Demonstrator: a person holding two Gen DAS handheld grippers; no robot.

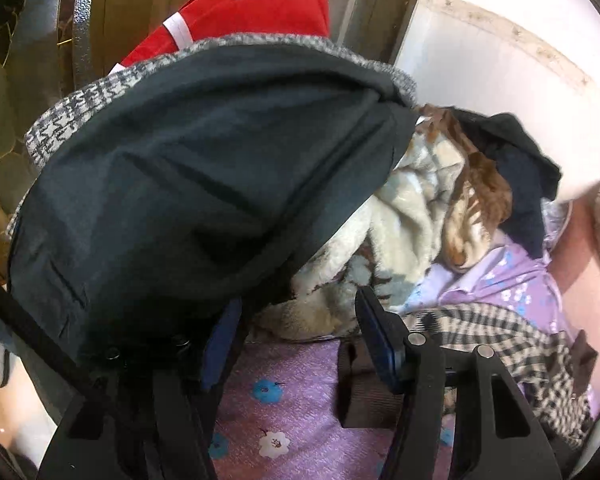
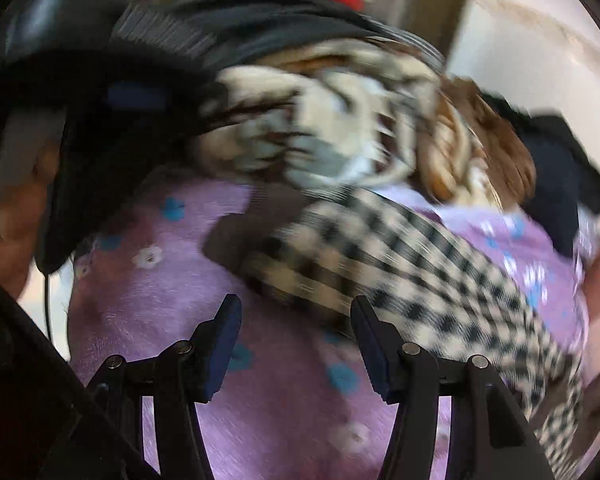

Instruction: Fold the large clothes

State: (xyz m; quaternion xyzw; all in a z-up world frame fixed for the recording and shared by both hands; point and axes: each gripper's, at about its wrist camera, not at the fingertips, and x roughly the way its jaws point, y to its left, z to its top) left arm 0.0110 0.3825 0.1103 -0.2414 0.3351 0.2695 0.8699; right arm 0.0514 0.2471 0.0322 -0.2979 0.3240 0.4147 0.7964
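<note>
With your right tool (image 2: 296, 344) gaping empty over the purple floral bedsheet (image 2: 172, 292) and your left tool (image 1: 296, 336) parted under the draped dark-lined houndstooth coat (image 1: 188, 168), lay that coat flat before folding.

Dark-lined houndstooth coat (image 1: 204, 184) lies draped beside checked garment (image 1: 520, 344).
</note>
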